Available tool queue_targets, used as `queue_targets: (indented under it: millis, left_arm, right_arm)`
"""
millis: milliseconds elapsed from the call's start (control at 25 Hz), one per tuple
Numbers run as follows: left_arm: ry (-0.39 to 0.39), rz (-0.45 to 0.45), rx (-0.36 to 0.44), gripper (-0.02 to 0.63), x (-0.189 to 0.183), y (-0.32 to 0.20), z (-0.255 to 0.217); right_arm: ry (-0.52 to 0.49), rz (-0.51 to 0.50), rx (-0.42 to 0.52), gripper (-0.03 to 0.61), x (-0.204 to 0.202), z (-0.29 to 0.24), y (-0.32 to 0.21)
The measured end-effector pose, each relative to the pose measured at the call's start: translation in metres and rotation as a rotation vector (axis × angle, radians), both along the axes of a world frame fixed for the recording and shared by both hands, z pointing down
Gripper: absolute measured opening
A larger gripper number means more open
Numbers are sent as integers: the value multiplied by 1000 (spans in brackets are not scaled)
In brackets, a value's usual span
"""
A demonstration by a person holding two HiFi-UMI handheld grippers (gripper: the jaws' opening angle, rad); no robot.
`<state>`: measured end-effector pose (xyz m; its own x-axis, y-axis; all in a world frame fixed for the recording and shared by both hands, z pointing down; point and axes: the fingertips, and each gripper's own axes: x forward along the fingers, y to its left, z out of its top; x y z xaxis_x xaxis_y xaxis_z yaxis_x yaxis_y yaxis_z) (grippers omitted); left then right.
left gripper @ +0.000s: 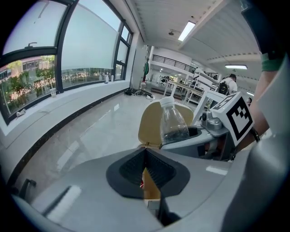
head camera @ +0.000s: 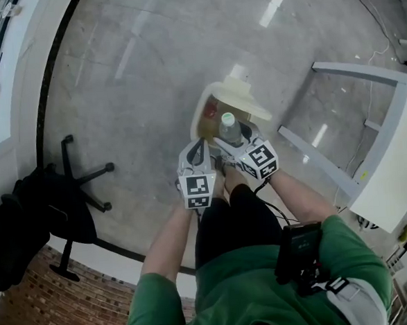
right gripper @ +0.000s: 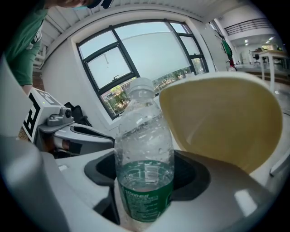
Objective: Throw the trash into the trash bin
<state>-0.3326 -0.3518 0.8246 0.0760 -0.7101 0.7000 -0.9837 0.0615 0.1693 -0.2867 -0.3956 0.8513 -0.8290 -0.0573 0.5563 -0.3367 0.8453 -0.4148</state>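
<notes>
One bottle (head camera: pixel 230 127) is up at the open bin (head camera: pixel 198 121), clamped in your right claw (right gripper: pixel 145 179).
You hold it standing up, cap at the top, its long way running up and down, with the claw squeezed on its green label. The bin's mouth lies just in front of that claw and below it. The bottle hangs over the near edge, so the right claw is the one to drop it, I think after a small push forward. Your left claw (left gripper: pixel 146 156) is pinched on a thin tan edge, which looks like the bin's rim, just beside the bottle. Count them: one bottle, one bin, one lid (head camera: pixel 246 96) tipped up at the far side, two claws, and one small red thing (head camera: pixel 210 110) down in the bin.
</notes>
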Motion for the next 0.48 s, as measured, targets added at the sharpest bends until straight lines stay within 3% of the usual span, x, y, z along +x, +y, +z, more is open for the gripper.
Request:
queue_targets:
  millis: [480]
  left_arm:
    - [19, -16, 23, 6, -11, -4, 74]
  right_arm:
    - [76, 75, -3, 328, -7, 102, -7]
